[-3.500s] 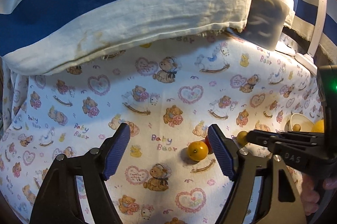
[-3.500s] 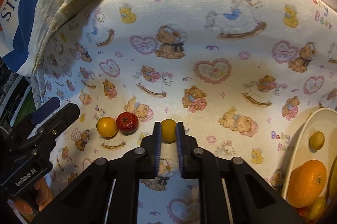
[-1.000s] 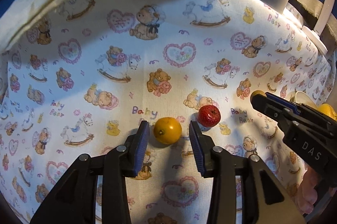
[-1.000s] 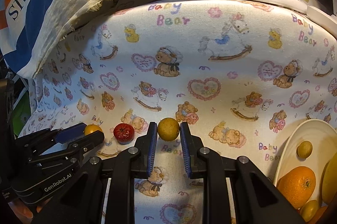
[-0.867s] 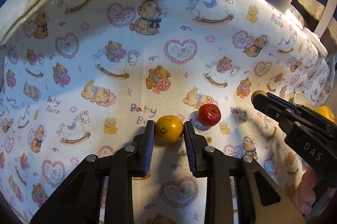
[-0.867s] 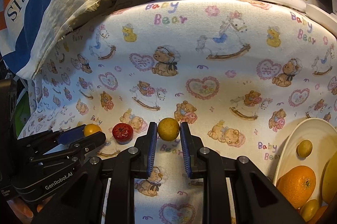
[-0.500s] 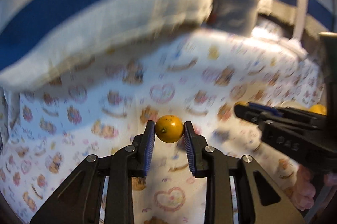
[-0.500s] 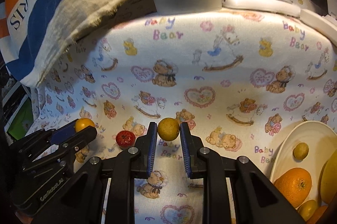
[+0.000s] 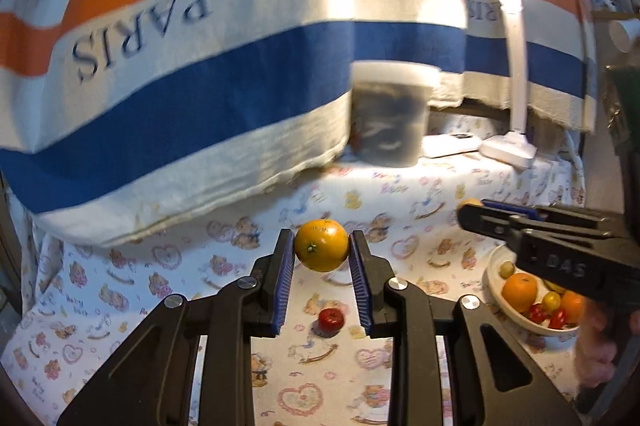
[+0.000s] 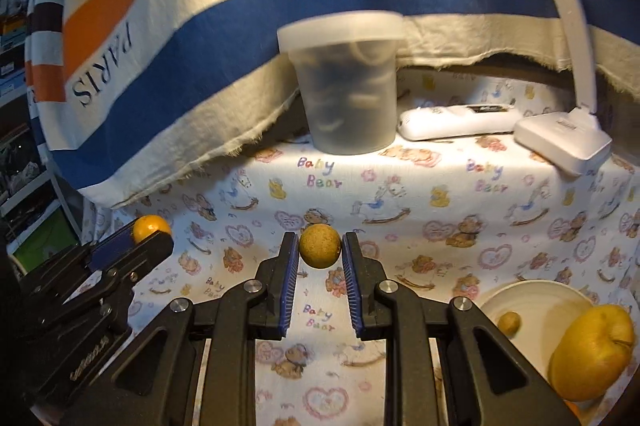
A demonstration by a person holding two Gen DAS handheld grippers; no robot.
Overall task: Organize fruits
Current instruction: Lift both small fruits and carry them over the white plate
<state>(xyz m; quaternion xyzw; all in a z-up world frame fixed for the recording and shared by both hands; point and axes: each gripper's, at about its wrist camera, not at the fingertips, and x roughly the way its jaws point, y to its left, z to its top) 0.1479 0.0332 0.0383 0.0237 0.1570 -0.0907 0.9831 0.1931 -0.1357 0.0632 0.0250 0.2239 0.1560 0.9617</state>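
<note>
My left gripper is shut on a small orange fruit and holds it above the cloth. A red fruit lies on the cloth below it. My right gripper is shut on a small brownish-yellow round fruit, also lifted off the cloth. A white bowl at the right holds an orange, small yellow fruits and red ones. In the right wrist view the bowl shows a small yellow fruit and a large yellow fruit. Each gripper shows in the other's view: the right gripper, the left gripper.
A striped PARIS towel hangs over the back. A translucent lidded tub, a white device and a white lamp base stand at the back of the bear-print cloth. A hand shows at the right edge.
The left gripper closed on the orange fruit and lifted it off the cloth, leaving the red fruit behind. The right gripper rose too, still holding its brownish-yellow fruit.
</note>
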